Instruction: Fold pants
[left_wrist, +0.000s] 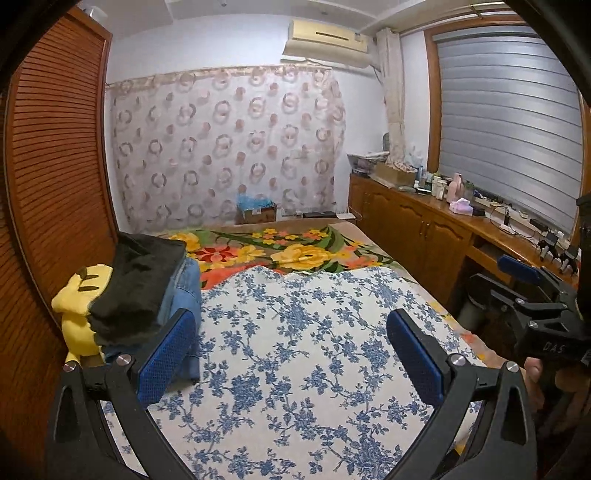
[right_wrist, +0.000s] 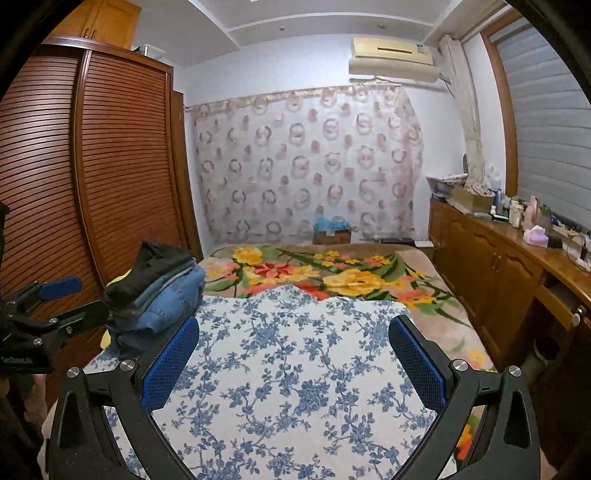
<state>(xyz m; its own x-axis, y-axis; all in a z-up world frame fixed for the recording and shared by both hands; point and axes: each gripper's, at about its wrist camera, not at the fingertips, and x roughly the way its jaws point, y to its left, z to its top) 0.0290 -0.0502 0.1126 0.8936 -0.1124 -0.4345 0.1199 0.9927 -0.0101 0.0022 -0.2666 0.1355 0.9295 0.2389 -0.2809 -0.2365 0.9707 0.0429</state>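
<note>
1. The left gripper (left_wrist: 291, 354) was seen with its blue pads spread wide apart, nothing between them; only the blue-flowered sheet (left_wrist: 295, 350) lay beneath the gap.

2. The right gripper (right_wrist: 295, 360) was likewise held wide open and empty, over the same sheet (right_wrist: 295, 369). In the left wrist view the right gripper (left_wrist: 517, 291) appeared at the right edge of the frame, with part of a hand (left_wrist: 533, 373) below it.

3. No loose pants were found spread on the sheet in front of either tool. The only garments in sight were in a stack (left_wrist: 147, 291) at the left of the frame in the left wrist view, and in the middle left of the frame (right_wrist: 159, 291) in the right wrist view.

4. The stack was seen to hold a black piece on top, denim below and something yellow at the far side. It stood just beside the left-hand pad (left_wrist: 166, 358) of the left gripper, partly hidden by it.

5. The stack was judged nearer to the left gripper than to the right, and to lie left of and slightly ahead of both tools. Its long axis appeared to run away from the cameras, toward the flowered blanket (left_wrist: 295, 251).

6. Whether the stacked pieces were finished folds or the next pants could not be told.
</note>
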